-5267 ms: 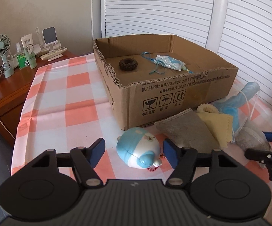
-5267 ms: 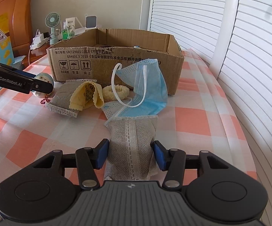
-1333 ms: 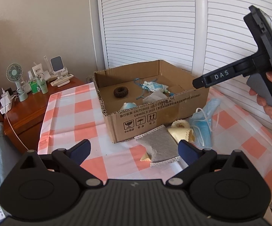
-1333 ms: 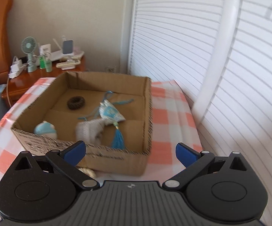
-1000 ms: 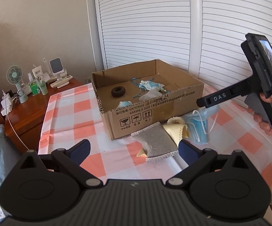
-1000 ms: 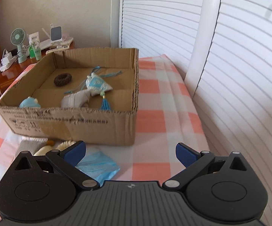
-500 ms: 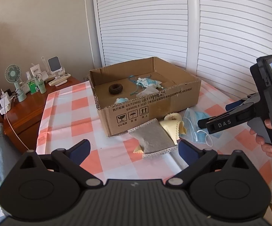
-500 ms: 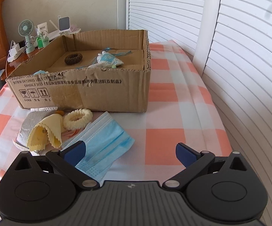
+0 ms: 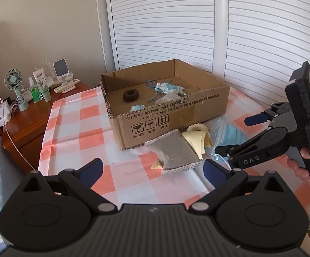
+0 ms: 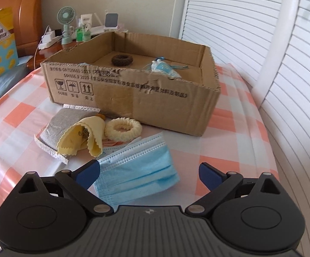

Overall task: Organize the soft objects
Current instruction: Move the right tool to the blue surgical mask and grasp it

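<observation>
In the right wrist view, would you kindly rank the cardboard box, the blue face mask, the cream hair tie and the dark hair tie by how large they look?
1. cardboard box
2. blue face mask, though it lies nearest the camera
3. cream hair tie
4. dark hair tie; it is farther off, so the two ties may really match.

Mask, scrunchie and pouch lie before the box

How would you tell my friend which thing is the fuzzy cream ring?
Find the big cardboard box on the checked tablecloth. Just in front of its near wall lies the cream scrunchie, beside the yellow cloth and above the blue face mask. It is the only pale ring outside the box; the dark ring sits inside.
</observation>
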